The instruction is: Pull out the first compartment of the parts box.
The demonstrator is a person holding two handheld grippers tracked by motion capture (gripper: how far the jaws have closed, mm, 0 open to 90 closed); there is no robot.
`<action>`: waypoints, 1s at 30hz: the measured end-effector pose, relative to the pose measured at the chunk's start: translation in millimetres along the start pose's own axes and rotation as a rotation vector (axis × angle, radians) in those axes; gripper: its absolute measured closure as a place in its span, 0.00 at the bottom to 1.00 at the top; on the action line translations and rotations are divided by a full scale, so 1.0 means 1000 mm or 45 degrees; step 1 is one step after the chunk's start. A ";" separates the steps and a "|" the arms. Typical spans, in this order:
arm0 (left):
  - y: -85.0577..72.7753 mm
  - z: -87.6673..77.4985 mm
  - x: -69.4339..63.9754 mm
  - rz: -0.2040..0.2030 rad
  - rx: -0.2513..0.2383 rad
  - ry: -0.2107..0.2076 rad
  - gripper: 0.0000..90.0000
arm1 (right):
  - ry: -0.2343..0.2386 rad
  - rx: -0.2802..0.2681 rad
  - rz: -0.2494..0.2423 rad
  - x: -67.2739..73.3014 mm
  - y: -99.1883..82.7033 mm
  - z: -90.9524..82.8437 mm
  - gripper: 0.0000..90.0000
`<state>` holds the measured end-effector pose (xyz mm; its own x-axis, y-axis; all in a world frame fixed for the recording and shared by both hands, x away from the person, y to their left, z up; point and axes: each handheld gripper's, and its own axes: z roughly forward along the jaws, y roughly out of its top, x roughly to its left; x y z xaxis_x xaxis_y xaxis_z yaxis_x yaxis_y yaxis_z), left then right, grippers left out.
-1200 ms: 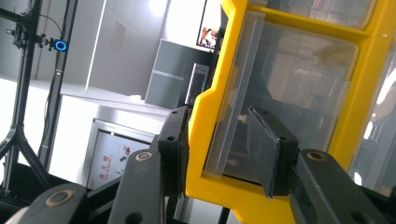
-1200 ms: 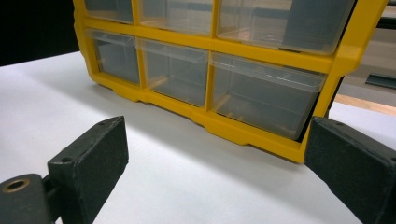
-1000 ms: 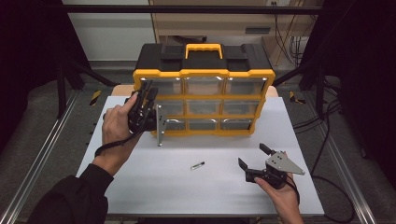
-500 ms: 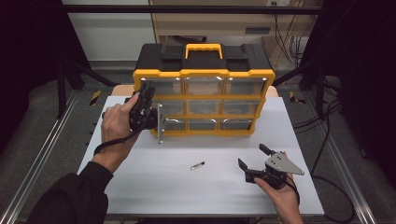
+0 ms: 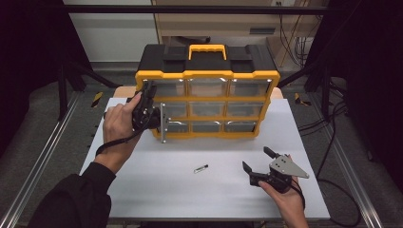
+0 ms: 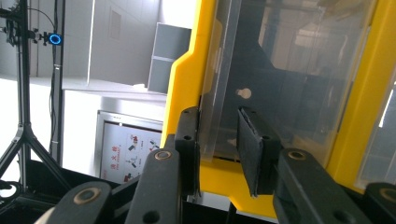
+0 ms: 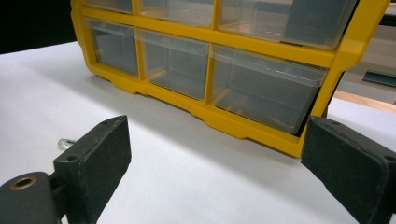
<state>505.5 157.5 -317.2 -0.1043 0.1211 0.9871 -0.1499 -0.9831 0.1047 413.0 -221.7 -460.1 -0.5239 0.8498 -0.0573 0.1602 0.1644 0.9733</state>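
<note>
The left gripper [image 5: 151,105] has just been closing on the clear drawer [image 6: 233,79] at the yellow organizer's [image 5: 207,76] left column, pads touching its front; the right gripper [image 5: 256,164] hovers wide open over the table [image 5: 157,185], near a small bit [image 5: 201,168].

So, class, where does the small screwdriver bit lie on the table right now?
In the high view the small bit lies loose on the white table, in front of the yellow organiser and left of the right gripper.

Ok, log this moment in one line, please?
left tool: closing on clear plastic drawer front, left column of yellow-framed organiser | right tool: open, above white table | small screwdriver bit: untouched
</note>
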 end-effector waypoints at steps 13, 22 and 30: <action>0.002 0.004 -0.003 0.005 0.008 0.030 0.78 | -0.005 -0.026 -0.005 -0.001 0.000 -0.002 0.08; 0.002 0.005 -0.007 0.042 0.020 0.071 0.81 | 0.039 -0.053 -0.034 0.000 0.001 -0.003 0.04; 0.004 0.006 -0.010 0.055 0.026 0.103 0.83 | 0.051 -0.067 -0.036 0.001 0.001 -0.003 0.04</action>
<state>512.3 151.6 -325.9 -0.1891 0.0883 0.9780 -0.1234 -0.9902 0.0656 409.9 -222.4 -458.4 -0.5611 0.8242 -0.0768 0.1014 0.1605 0.9818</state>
